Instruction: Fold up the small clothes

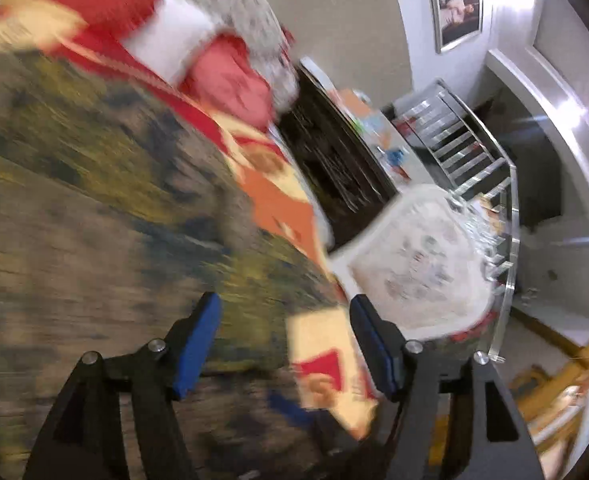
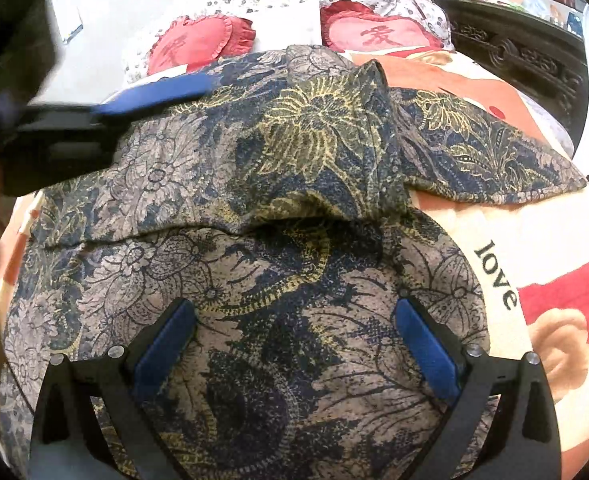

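Between our right gripper point(image 2: 294, 344) and its spread blue pads lies the garment point(image 2: 254, 200), a thin floral print in navy, grey and yellow, one flap folded over itself with a soft ridge; nothing is pinched. Our left gripper point(image 1: 284, 344) also stands parted and empty above the same cloth, which its view smears into streaks. Only the right view shows the print crisply, plus the bedspread point(image 2: 554, 240) reading "love" and two heart-shaped red cushions point(image 2: 198, 42). Only the left view shows a framed picture point(image 1: 456, 8) and a metal rack point(image 1: 466, 148).
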Demonstrator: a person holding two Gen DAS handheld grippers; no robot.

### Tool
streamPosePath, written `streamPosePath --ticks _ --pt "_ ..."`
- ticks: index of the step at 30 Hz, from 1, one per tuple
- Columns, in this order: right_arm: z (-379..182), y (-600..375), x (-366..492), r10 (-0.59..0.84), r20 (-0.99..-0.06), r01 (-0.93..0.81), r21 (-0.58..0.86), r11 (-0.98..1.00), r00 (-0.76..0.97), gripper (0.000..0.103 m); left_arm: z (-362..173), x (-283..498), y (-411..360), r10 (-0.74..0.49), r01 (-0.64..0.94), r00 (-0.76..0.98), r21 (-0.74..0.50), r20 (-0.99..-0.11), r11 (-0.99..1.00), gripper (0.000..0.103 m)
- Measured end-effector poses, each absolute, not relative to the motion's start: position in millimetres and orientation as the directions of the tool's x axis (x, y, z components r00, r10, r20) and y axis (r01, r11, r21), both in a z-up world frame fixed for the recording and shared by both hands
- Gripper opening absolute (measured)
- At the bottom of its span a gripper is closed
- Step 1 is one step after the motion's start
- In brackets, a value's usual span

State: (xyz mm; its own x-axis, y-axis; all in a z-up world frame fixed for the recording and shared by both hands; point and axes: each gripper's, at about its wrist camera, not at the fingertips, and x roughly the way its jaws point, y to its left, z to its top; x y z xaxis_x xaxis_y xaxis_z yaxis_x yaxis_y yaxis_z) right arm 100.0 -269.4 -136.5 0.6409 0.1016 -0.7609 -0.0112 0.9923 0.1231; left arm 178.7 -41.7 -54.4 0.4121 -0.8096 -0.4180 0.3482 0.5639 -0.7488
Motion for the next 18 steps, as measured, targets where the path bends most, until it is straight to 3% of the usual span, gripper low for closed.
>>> streamPosePath --ticks 3,5,7,8,11,15,18 --pt "-135.5 -271.0 99.9 0.111 -0.765 -0.011 0.134 0.991 0.634 0.103 -56.0 162.8 6.0 -0.613 0.241 0.573 -0.603 -0.544 0.761 0.070" --pt "-132.1 -273.1 99.8 0.126 -0.779 -0.020 0.144 0.989 0.614 0.102 -63.8 149.1 27.6 -0.425 0.151 0.655 -0.444 -0.624 0.883 0.070" --pt "-122.0 -284.0 95.4 0.164 -0.783 -0.036 0.178 0.983 0.600 0.092 -76.2 139.1 41.6 -0.264 0.055 0.692 -0.316 -0.672 0.947 0.071" --pt "-116.9 -291.7 92.4 0.182 -0.776 -0.041 0.198 0.979 0.604 0.087 -83.0 135.6 47.3 -0.221 0.024 0.698 -0.286 -0.681 0.958 0.071" --pt "-93.9 -339.0 87.0 0.105 -0.732 0.026 0.165 0.986 0.673 0.086 -104.3 128.6 53.7 -0.125 -0.047 0.704 -0.222 -0.699 0.974 0.071" --pt "-77.0 -429.7 104.1 -0.053 -0.699 0.220 0.150 0.964 0.713 0.086 -125.8 127.6 45.0 -0.062 -0.066 0.686 -0.147 -0.725 0.987 0.079" --pt "-76.0 -503.1 131.6 -0.141 -0.713 0.339 0.142 0.930 0.686 0.081 -127.4 129.9 39.8 -0.024 -0.082 0.681 -0.109 -0.732 0.991 0.087"
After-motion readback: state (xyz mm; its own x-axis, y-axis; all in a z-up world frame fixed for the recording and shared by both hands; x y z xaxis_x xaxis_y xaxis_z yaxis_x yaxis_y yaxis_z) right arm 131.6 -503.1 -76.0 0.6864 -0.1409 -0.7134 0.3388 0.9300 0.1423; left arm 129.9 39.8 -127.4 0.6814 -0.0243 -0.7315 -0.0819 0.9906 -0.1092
